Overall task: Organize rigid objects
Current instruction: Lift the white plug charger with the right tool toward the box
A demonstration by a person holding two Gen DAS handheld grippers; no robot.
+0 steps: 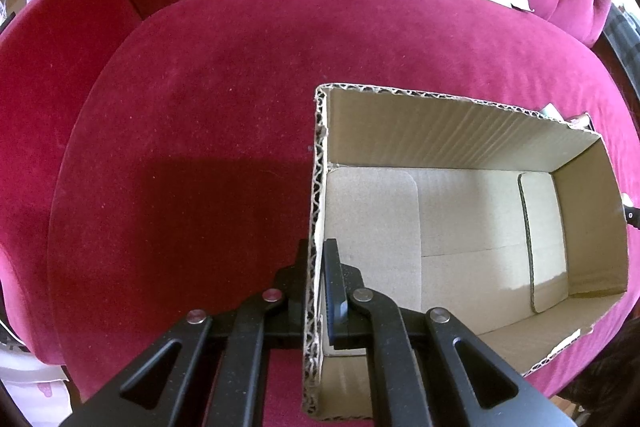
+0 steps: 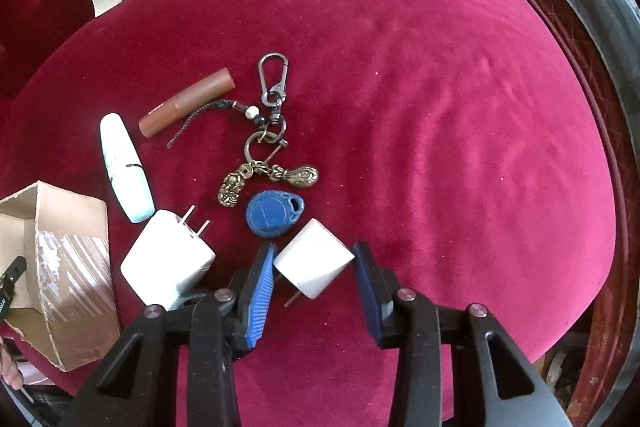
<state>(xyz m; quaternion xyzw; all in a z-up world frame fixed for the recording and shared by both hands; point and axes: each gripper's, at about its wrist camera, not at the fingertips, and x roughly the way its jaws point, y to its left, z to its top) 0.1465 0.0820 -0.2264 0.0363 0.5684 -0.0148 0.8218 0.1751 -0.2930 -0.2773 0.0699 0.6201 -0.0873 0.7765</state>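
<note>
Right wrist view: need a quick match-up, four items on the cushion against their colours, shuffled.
Items:
1. key fob
2. lip balm tube
3. small charger cube
4. charm on the keychain

Colours:
A. brown
B. brass
C. blue
D. white

Pairs: 1-C, 2-A, 3-D, 4-B

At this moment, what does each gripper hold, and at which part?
The left gripper is shut on the side wall of the open brown cardboard box. The right gripper grips the small white cube charger across two opposite corners.
</note>
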